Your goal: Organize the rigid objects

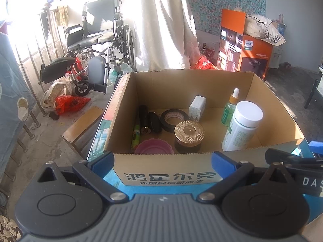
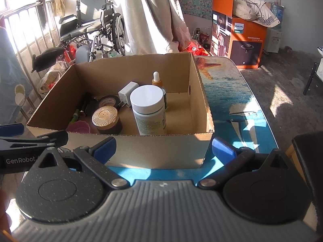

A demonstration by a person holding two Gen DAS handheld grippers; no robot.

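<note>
Left wrist view: a cardboard box (image 1: 165, 173) of small things stands on the blue table (image 2: 232, 92).
A white-capped bottle (image 1: 241, 126) stands upright inside, near a gold-lidded jar (image 1: 188, 136); the left gripper (image 1: 162, 160) and right gripper (image 2: 164, 148) are both spread, holding nothing.

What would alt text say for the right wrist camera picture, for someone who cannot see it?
An open cardboard box on a sea-patterned table holds a white-capped bottle, a gold-lidded jar, a dropper bottle, a white charger and a tape roll. The right gripper is open and empty before it; a wheelchair stands behind.
</note>
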